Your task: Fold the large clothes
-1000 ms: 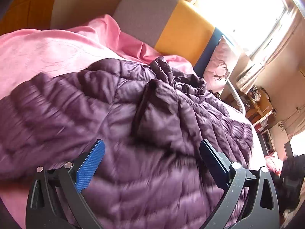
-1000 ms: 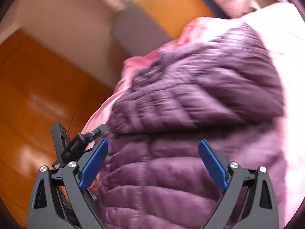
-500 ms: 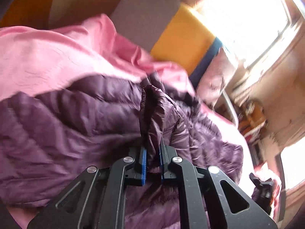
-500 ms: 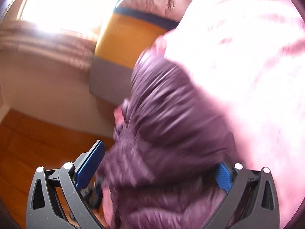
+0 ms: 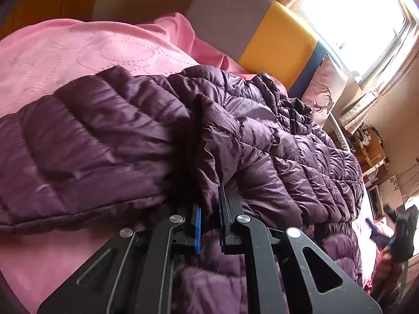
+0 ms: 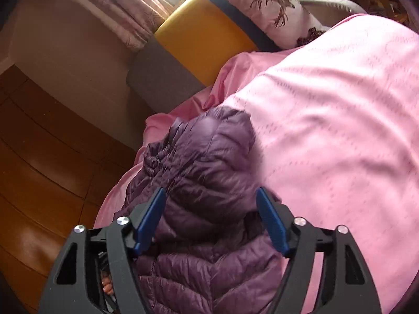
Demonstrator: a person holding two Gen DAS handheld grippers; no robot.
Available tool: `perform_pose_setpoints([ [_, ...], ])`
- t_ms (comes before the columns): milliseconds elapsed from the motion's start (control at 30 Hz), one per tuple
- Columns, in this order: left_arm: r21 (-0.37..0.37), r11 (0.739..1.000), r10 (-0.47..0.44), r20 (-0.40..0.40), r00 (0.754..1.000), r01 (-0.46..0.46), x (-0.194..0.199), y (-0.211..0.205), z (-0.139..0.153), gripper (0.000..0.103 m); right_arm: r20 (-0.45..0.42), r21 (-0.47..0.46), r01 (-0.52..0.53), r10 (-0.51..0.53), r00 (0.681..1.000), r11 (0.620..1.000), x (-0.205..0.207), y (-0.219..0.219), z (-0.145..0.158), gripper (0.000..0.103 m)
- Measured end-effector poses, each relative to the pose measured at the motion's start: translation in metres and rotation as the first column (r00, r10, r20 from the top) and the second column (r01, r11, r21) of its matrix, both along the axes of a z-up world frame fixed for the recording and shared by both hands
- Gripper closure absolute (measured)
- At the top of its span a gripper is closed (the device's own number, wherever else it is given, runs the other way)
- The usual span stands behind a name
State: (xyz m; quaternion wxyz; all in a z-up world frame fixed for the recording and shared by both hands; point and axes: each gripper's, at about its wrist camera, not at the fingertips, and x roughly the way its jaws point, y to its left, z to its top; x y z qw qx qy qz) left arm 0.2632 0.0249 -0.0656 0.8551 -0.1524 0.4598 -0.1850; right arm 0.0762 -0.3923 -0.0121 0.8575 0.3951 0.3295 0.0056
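A purple quilted down jacket point(image 5: 275, 154) lies spread across a pink bedspread point(image 5: 78, 60). My left gripper point(image 5: 209, 209) is shut on a raised fold of the jacket, near a dark-lined cuff or hem edge. In the right wrist view my right gripper point(image 6: 210, 219) stands partly open, its blue pads on either side of a bunched jacket part point(image 6: 204, 162) near the bed's left edge. The pads do not press the cloth flat. The right gripper also shows far right in the left wrist view point(image 5: 395, 233).
A grey, yellow and blue headboard point(image 5: 275, 36) and a deer-print pillow point(image 6: 275, 7) stand at the bed's head. A bright window point(image 5: 366, 7) is behind. Wooden floor point(image 6: 39, 170) lies left of the bed. Cluttered furniture point(image 5: 371, 146) stands at the right.
My left gripper closed on a jacket fold and lifted it. My right gripper swung toward the bed's edge and narrowed around a bunched jacket part.
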Motion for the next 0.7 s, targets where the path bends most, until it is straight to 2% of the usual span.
perform_pose_setpoints([
  [67, 0.007, 1.0, -0.008, 0.008, 1.0, 0.008, -0.005, 0.001, 0.003, 0.094, -0.038, -0.064, 0.031, -0.033, 0.999, 0.997, 0.025, -0.012, 0.004, 0.057],
  [167, 0.023, 0.999, -0.027, 0.018, 0.999, 0.026, -0.011, 0.002, 0.005, 0.094, -0.13, -0.153, 0.017, -0.037, 0.991, 0.988, 0.079, -0.02, 0.005, 0.068],
  [233, 0.039, 0.998, -0.041, 0.03, 0.999, 0.04, -0.017, 0.001, 0.008, 0.094, -0.199, -0.2, -0.032, -0.008, 0.98, 0.979, 0.114, -0.016, 0.003, 0.069],
  [300, 0.057, 0.997, -0.058, 0.036, 0.998, 0.056, -0.024, 0.0, 0.009, 0.094, -0.262, -0.249, -0.135, 0.068, 0.963, 0.959, 0.15, -0.002, -0.007, 0.069],
  [367, 0.06, 0.996, -0.065, 0.037, 0.997, 0.062, -0.029, 0.002, 0.008, 0.094, -0.375, -0.361, -0.223, 0.078, 0.924, 0.906, 0.179, 0.017, -0.021, 0.06],
  [467, 0.054, 0.997, -0.065, 0.032, 0.997, 0.063, -0.037, 0.009, 0.006, 0.094, -0.511, -0.391, -0.367, 0.132, 0.849, 0.844, 0.194, 0.039, -0.057, 0.052],
  [500, 0.05, 0.997, -0.064, 0.03, 0.997, 0.063, -0.04, 0.011, 0.005, 0.094, -0.524, -0.389, -0.378, 0.136, 0.841, 0.84, 0.196, 0.039, -0.068, 0.052],
  [600, 0.034, 0.996, -0.078, 0.02, 0.997, 0.078, -0.046, 0.016, 0.001, 0.094, -0.473, -0.366, -0.338, 0.139, 0.87, 0.867, 0.186, 0.032, -0.077, 0.058],
  [667, 0.037, 0.995, -0.089, 0.021, 0.996, 0.089, -0.049, 0.016, 0.002, 0.094, -0.429, -0.368, -0.316, 0.142, 0.892, 0.874, 0.174, 0.027, -0.074, 0.082],
  [700, 0.042, 0.994, -0.098, 0.024, 0.995, 0.097, -0.05, 0.015, 0.003, 0.094, -0.404, -0.381, -0.299, 0.133, 0.905, 0.875, 0.167, 0.024, -0.072, 0.087],
])
